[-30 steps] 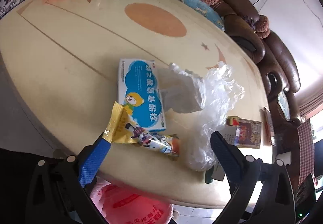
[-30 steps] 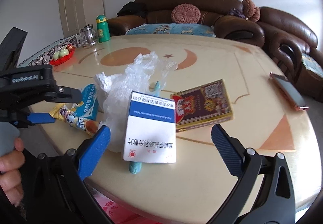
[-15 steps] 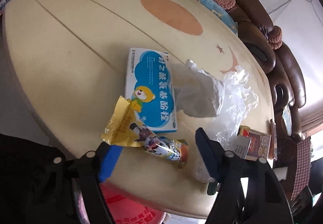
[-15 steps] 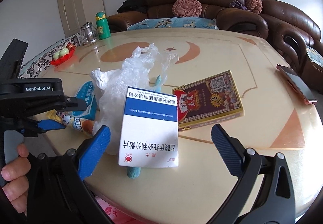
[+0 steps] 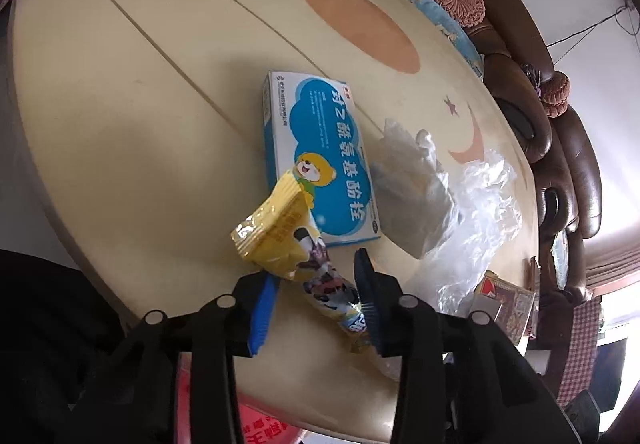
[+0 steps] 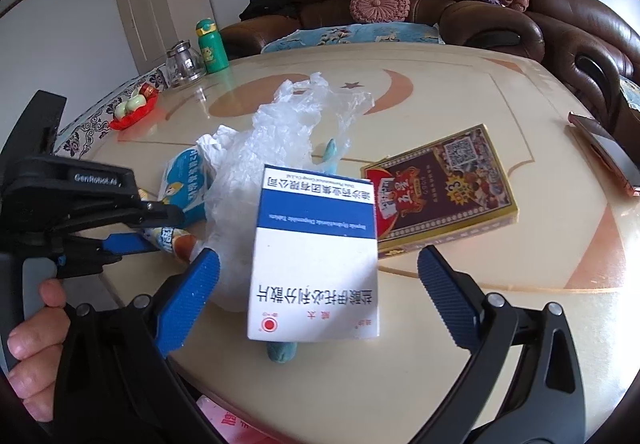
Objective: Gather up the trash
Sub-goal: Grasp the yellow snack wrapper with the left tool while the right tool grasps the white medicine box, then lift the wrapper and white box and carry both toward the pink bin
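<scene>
left gripper (image 5: 316, 292) fingers narrowed around snack wrapper (image 5: 296, 248) on desk (image 5: 120, 124), contact unclear; right gripper (image 6: 320, 292) fingers apart.

Three boxes: a blue one (image 5: 320, 160), a white one (image 6: 314, 260), a dark red one (image 6: 440, 190). One wrapper (image 5: 296, 252). One bag (image 6: 280, 148), maybe with tissue (image 5: 408, 180). One phone (image 6: 604, 152), far right.

Your yellow snack wrapper (image 5: 298, 256) lies crumpled near the table edge, its top overlapping a flat blue box (image 5: 320, 160). Beside them sit a white tissue (image 5: 412, 180), clear plastic bag (image 5: 476, 212), and white-blue box (image 6: 314, 260).
</scene>
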{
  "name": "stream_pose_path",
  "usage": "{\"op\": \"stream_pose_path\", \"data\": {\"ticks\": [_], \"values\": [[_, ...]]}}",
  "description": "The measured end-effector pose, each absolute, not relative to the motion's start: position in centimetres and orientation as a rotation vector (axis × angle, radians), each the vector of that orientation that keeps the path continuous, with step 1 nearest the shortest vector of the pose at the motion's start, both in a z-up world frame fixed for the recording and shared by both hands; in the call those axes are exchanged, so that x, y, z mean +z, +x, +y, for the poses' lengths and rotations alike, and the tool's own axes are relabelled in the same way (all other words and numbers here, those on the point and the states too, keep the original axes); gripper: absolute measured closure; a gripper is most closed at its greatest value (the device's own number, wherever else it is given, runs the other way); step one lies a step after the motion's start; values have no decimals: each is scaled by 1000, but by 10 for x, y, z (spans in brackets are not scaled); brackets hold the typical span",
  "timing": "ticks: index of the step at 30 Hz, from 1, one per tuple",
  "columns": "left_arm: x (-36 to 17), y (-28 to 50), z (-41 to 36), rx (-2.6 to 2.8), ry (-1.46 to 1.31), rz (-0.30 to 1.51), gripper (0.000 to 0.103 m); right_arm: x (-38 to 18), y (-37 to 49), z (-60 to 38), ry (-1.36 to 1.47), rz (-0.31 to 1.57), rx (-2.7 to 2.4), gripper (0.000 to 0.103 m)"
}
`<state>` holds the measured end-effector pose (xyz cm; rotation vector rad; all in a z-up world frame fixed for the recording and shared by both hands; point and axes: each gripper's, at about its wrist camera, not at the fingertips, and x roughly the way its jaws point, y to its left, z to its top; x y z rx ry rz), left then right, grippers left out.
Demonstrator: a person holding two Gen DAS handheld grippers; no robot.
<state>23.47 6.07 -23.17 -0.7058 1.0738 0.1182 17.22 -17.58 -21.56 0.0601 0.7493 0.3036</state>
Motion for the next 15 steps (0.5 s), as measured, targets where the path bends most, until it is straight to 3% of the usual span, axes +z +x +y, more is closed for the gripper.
{"op": "stream_pose_path", "data": {"ticks": [3, 4, 5, 6, 15], "values": [[-231, 236, 60, 122, -697, 1074, 67, -216, 173, -173, 66, 754, 319, 10], [-231, 235, 60, 123, -695, 1073, 68, -216, 172, -173, 68, 755, 327, 17], [-231, 235, 60, 123, -695, 1071, 68, -216, 171, -173, 70, 754, 330, 35], [-231, 235, 60, 122, -695, 1071, 69, -215, 171, -172, 72, 754, 333, 40], [-232, 234, 61, 106, -671, 1077, 73, -213, 168, -169, 55, 752, 344, 40]]}}
